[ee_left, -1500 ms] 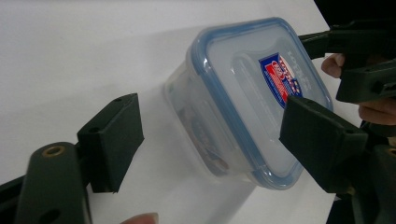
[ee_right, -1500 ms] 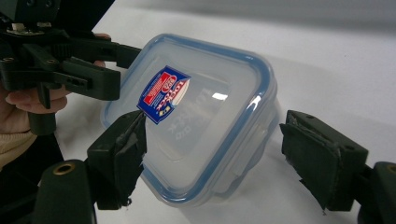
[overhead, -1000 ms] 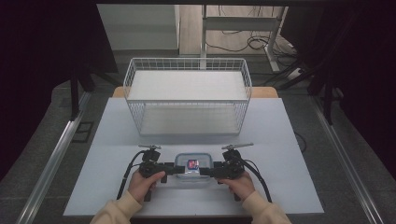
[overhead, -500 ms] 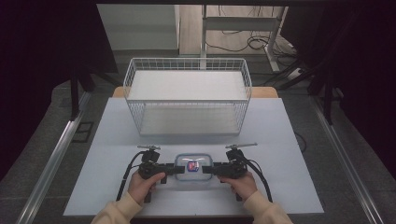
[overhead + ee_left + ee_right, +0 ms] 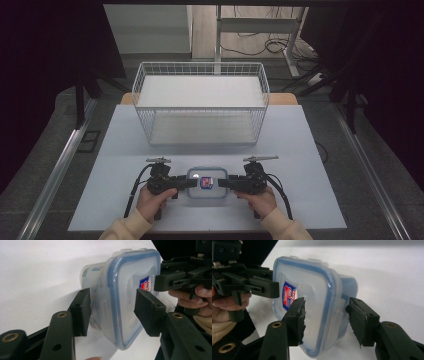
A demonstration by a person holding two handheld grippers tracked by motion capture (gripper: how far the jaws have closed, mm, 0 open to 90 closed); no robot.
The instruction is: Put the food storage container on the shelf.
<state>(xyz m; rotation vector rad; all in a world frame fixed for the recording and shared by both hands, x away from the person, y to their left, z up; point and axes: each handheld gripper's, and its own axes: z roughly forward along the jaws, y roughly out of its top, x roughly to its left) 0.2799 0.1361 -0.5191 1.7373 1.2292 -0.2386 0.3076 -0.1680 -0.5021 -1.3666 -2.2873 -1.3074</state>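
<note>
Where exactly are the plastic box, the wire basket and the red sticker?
plastic box (image 5: pixel 196 189): high view, bare part of its clear lid.
wire basket (image 5: pixel 200 66): high view, far rim.
red sticker (image 5: pixel 289 296): right gripper view, middle of the label on the lid.

**Rig look: blk grippers, cream sleeves**

Left gripper (image 5: pixel 181 183) & right gripper (image 5: pixel 226 183): matte blk plastic, two flat jaws ea. w/ brass-ringed pivot holes. Right's rubber pads (image 5: pixel 300 315) ragged at edges; left's pads (image 5: pixel 147 312) cleaner. Blk cable (image 5: pixel 134 189) loops off ea. body. Grey plate on top. Sleeves (image 5: pixel 126 229) cream/pale yellow.
</note>
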